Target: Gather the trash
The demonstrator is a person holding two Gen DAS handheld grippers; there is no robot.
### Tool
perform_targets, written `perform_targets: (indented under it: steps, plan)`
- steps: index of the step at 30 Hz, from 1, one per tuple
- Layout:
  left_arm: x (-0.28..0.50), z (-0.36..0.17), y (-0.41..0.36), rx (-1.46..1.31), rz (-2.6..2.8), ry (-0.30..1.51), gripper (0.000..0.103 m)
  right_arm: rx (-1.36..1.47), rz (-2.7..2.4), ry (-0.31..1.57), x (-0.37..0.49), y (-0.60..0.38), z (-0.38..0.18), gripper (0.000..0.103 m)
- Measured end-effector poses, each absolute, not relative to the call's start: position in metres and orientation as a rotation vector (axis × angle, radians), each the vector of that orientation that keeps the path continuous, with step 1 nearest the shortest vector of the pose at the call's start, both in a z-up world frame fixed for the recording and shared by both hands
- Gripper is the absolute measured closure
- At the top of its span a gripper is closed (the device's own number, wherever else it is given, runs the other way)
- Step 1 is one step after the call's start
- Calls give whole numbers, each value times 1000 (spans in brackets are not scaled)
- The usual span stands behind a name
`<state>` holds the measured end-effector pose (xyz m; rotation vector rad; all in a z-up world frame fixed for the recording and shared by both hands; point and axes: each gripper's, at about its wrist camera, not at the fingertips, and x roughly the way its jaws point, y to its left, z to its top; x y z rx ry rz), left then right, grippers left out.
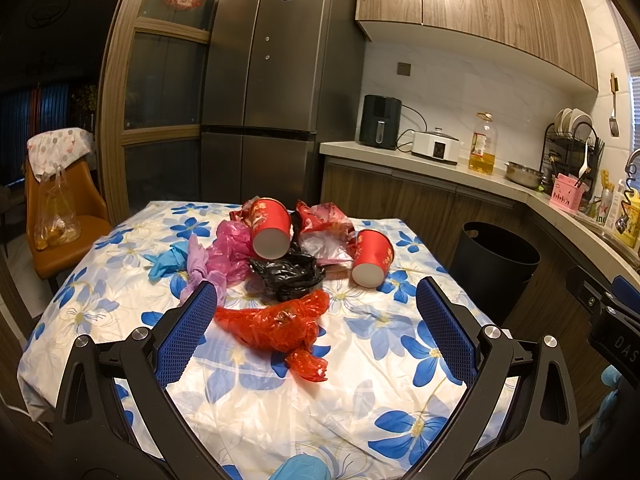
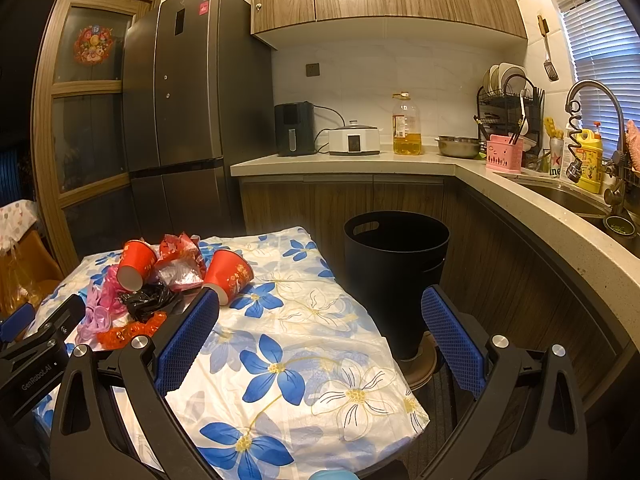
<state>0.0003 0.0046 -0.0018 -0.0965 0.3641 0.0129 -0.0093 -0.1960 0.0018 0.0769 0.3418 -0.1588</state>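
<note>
Trash lies in a heap on the floral tablecloth (image 1: 360, 392): a crumpled red plastic bag (image 1: 280, 326) nearest me, a black bag (image 1: 288, 272), pink bags (image 1: 228, 248), a blue glove (image 1: 166, 260), a red wrapper (image 1: 324, 224) and two red paper cups on their sides (image 1: 270, 226) (image 1: 372, 258). My left gripper (image 1: 316, 300) is open, its blue pads either side of the red bag, held above it. My right gripper (image 2: 320, 304) is open and empty over the table's right edge, with one red cup (image 2: 230, 274) by its left pad. The black bin (image 2: 396, 276) stands on the floor beside the table.
A fridge (image 1: 272, 80) stands behind the table. A counter (image 2: 400, 162) runs along the wall and right side with an air fryer, cooker, oil bottle, dish rack and sink. An orange chair (image 1: 60, 224) with a hanging bag is at the left.
</note>
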Motion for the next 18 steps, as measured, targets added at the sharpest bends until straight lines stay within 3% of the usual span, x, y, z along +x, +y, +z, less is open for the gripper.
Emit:
perform_targets:
  steps: [18]
  plan:
    - [1, -2, 4, -96, 14, 363, 5, 77, -159, 337, -10, -196, 2, 5]
